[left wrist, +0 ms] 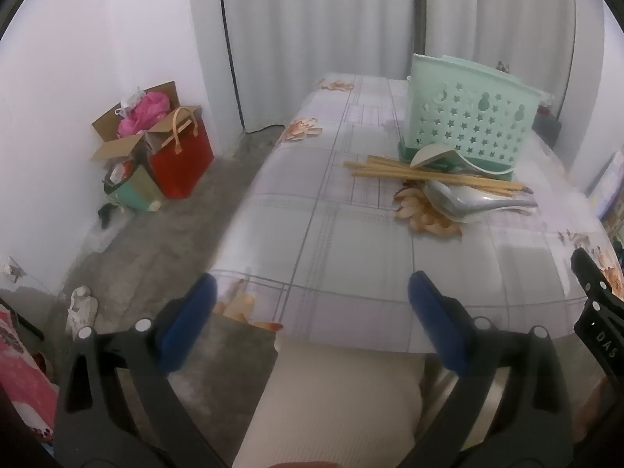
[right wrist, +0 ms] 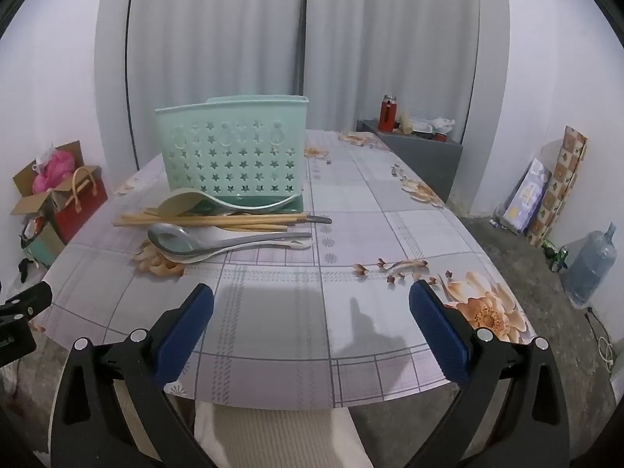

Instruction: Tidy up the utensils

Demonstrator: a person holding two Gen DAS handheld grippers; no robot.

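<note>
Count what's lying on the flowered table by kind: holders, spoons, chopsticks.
Mint-green star-perforated plastic utensil holder: 1
Grey metal spoon: 1
White spoon under the metal one: 1
Beige plastic spoon: 1
Wooden chopsticks: 1 pile, sticks overlap too much to count
Total: 5

Both cameras sit low at the near edge of the surface (right wrist: 351,202), looking forward across it. The left view angles right from the left corner; the right view faces straight on. Both share the holder (left wrist: 472,117) (right wrist: 234,152), mid-distance.
</note>
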